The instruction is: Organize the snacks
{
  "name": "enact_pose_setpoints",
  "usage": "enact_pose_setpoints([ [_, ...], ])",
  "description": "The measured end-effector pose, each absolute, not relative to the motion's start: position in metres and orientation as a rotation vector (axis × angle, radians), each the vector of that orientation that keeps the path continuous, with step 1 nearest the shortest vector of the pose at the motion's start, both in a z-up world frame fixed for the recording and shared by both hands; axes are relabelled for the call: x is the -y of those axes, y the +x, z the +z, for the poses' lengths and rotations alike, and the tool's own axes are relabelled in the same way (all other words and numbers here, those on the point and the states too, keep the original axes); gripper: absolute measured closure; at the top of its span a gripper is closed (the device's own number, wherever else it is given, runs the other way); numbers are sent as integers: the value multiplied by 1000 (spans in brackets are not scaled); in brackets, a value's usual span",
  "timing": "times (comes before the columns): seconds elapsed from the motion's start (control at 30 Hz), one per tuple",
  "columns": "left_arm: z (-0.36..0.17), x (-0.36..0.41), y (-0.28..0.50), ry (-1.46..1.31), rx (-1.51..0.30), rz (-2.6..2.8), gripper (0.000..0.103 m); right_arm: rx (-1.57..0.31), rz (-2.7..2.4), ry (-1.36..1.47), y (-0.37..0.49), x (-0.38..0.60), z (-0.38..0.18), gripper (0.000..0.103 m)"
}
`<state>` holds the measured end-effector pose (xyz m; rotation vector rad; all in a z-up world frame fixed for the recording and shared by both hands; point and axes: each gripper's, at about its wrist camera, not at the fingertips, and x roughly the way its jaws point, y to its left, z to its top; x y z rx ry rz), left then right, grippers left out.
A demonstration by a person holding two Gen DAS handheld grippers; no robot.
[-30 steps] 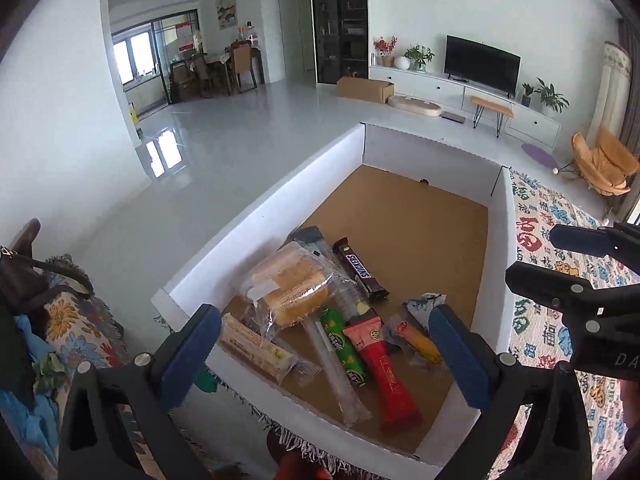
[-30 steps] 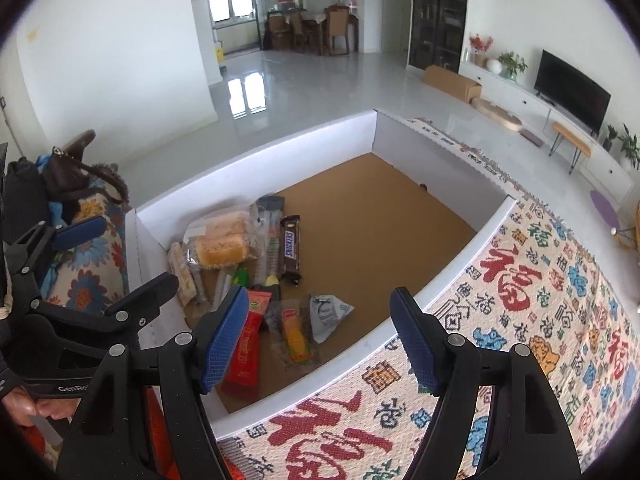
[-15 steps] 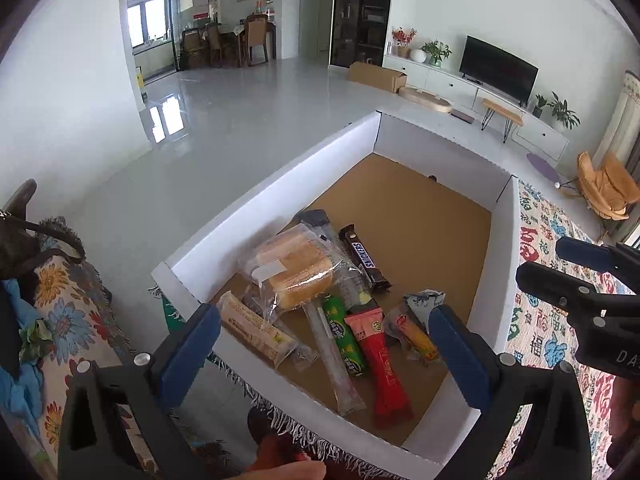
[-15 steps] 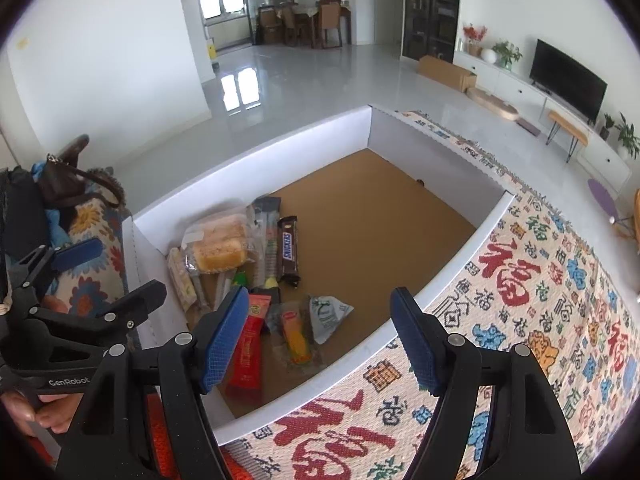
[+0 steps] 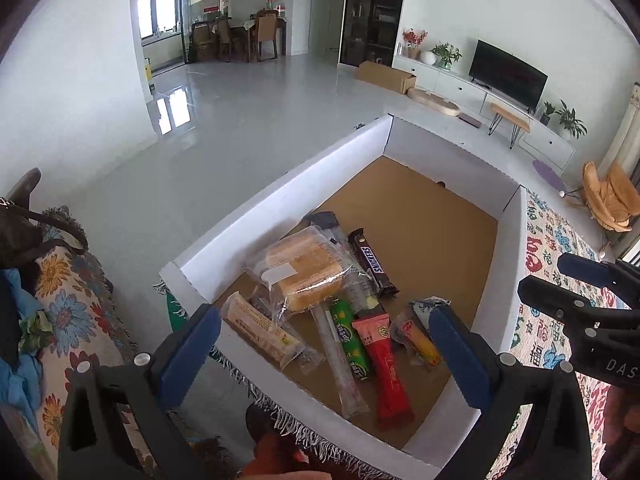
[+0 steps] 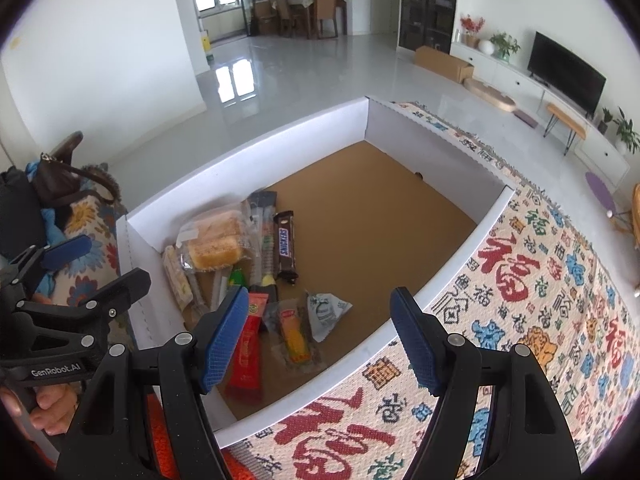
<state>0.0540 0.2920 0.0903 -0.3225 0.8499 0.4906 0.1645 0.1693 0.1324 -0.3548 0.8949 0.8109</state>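
Observation:
A white cardboard box [image 5: 280, 184] [image 6: 240, 156] with a brown floor holds several snacks at its near end: a wrapped sponge cake [image 5: 306, 270] [image 6: 214, 242], a Snickers bar [image 5: 372, 262] [image 6: 286, 242], a red stick pack [image 5: 386, 364] [image 6: 248, 350], a green pack [image 5: 350, 338], a long biscuit pack [image 5: 260, 330] and an orange snack [image 5: 418, 340] [image 6: 294, 338]. My left gripper [image 5: 324, 354] is open and empty above the box's near edge. My right gripper [image 6: 318, 338] is open and empty above the box's right wall.
A patterned cloth [image 6: 540, 300] with red characters covers the surface right of the box. A floral cloth and a dark bag [image 5: 24, 236] lie to the left. The far half of the box floor [image 5: 420, 216] is bare. The living room floor lies beyond.
Both grippers have risen and drawn back a little, so the box looks smaller and further below. Both stay open and empty. The snacks have not moved.

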Motion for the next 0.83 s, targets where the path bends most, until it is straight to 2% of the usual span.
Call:
enact_pose_setpoints([
  [0.83,82,-291,60,-324,-854,483,0,-912,803,-351,167,-172,122,27],
])
